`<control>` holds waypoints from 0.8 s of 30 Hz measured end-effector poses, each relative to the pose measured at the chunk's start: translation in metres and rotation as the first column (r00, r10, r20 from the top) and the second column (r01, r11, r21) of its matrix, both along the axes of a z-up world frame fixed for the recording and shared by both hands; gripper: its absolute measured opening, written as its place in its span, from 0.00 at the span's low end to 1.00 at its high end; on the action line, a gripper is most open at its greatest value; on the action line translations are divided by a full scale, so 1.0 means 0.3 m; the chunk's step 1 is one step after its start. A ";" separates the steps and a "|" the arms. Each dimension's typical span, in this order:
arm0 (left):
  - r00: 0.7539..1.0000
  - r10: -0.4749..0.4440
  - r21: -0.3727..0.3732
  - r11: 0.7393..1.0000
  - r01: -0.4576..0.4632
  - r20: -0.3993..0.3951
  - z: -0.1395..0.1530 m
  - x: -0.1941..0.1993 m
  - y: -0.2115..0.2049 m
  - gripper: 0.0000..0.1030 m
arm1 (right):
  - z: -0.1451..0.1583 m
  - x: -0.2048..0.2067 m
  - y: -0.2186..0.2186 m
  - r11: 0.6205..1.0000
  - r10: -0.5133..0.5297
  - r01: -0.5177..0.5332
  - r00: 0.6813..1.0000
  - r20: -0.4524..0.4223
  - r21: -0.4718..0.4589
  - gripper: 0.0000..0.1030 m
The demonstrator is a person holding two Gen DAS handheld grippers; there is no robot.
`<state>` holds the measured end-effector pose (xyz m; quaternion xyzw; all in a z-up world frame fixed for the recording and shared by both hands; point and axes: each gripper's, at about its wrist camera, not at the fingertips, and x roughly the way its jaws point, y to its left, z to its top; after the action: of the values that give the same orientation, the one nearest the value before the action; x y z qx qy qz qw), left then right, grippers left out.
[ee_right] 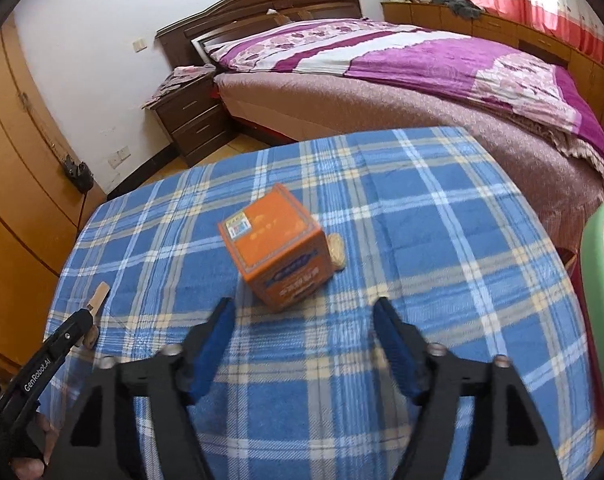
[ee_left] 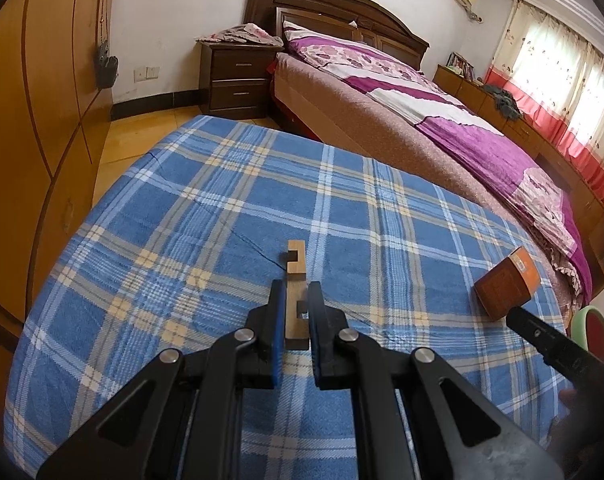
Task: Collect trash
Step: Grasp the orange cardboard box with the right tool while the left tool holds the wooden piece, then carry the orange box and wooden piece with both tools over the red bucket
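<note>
Our left gripper (ee_left: pixel 295 300) jaws clamped on a notched wooden piece (ee_left: pixel 295 270), "GenRobot.AI" on its side, our right gripper (ee_right: pixel 304 312) jaws spread, orange box (ee_right: pixel 277 246) ahead, print unreadable.

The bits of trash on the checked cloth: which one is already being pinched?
The notched wooden piece. The left gripper is shut on it. The orange box and the little biscuit behind it lie free, ahead of the open right gripper.
</note>
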<state>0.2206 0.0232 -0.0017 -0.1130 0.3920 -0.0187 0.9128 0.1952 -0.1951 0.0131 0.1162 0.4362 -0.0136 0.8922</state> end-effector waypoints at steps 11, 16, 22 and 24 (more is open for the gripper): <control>1.000 -0.010 0.014 1.000 0.010 0.005 0.000 -0.002 -0.012 0.10 | -0.001 0.098 0.016 0.998 0.053 -0.052 0.998 0.044 -0.035 0.65; 1.000 -0.011 0.013 1.000 0.011 0.005 0.000 -0.004 -0.012 0.10 | -0.002 0.095 0.028 0.997 0.076 -0.075 0.996 0.040 -0.024 0.55; 1.000 -0.021 0.013 1.000 0.021 0.006 0.003 -0.010 -0.027 0.10 | 0.029 0.030 0.018 0.998 0.058 -0.058 0.997 0.045 -0.007 0.55; 1.000 -0.026 0.014 1.000 0.026 0.005 0.003 -0.011 -0.035 0.10 | 0.046 -0.003 0.009 0.999 0.050 -0.050 0.998 0.049 0.001 0.55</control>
<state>0.2173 0.0127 -0.0008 -0.1013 0.3914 -0.0283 0.9142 0.1942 -0.1924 0.0268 0.1067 0.4169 0.0120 0.9026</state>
